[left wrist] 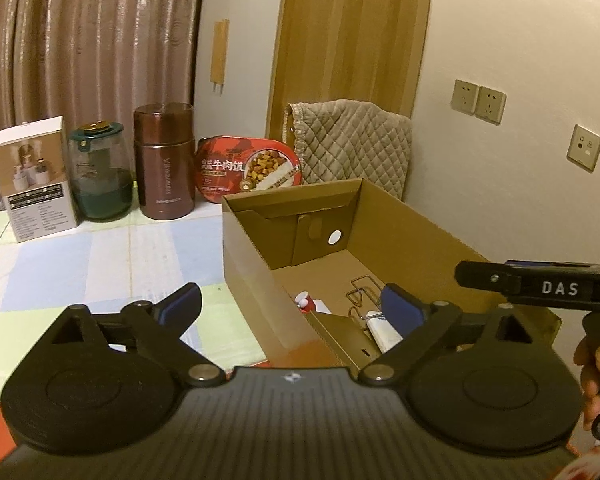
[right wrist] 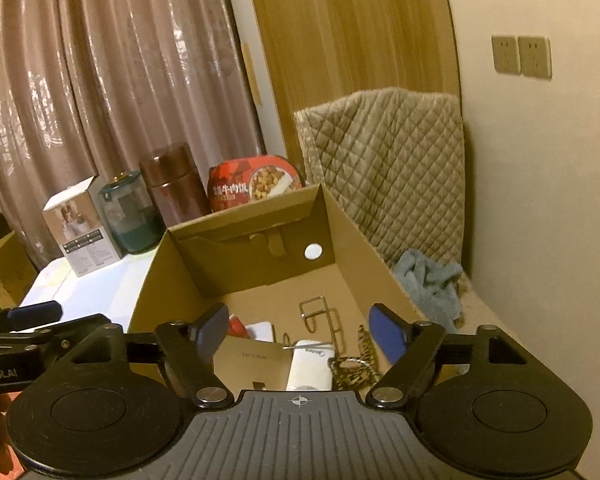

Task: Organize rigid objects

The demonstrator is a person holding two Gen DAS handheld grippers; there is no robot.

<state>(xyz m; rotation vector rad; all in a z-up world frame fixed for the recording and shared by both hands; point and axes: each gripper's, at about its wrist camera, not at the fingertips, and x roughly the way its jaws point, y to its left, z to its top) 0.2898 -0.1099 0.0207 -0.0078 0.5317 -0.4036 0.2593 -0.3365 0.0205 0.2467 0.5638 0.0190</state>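
Observation:
An open cardboard box [left wrist: 256, 248] [right wrist: 160, 276] stands on the checked tablecloth. Inside lie a white remote [right wrist: 310, 366] [left wrist: 384, 332], a metal wire hook [right wrist: 324, 320] [left wrist: 360, 292], a small cardboard packet [right wrist: 252, 364], a red and white item [left wrist: 306, 304] and a leopard-print band [right wrist: 356, 368]. At the back stand a white carton [left wrist: 36, 184], a green glass jar [left wrist: 100, 172], a brown thermos [left wrist: 164, 160] and a red meal bowl [left wrist: 248, 168]. My left gripper [left wrist: 292, 304] is open and empty over the box's near left wall. My right gripper [right wrist: 300, 332] is open and empty above the box.
A quilted cover [right wrist: 384, 176] drapes a chair behind the box. A blue-grey cloth [right wrist: 432, 284] lies right of the box by the wall. Curtains hang behind the table. The right gripper's body [left wrist: 540, 284] shows at the right of the left wrist view.

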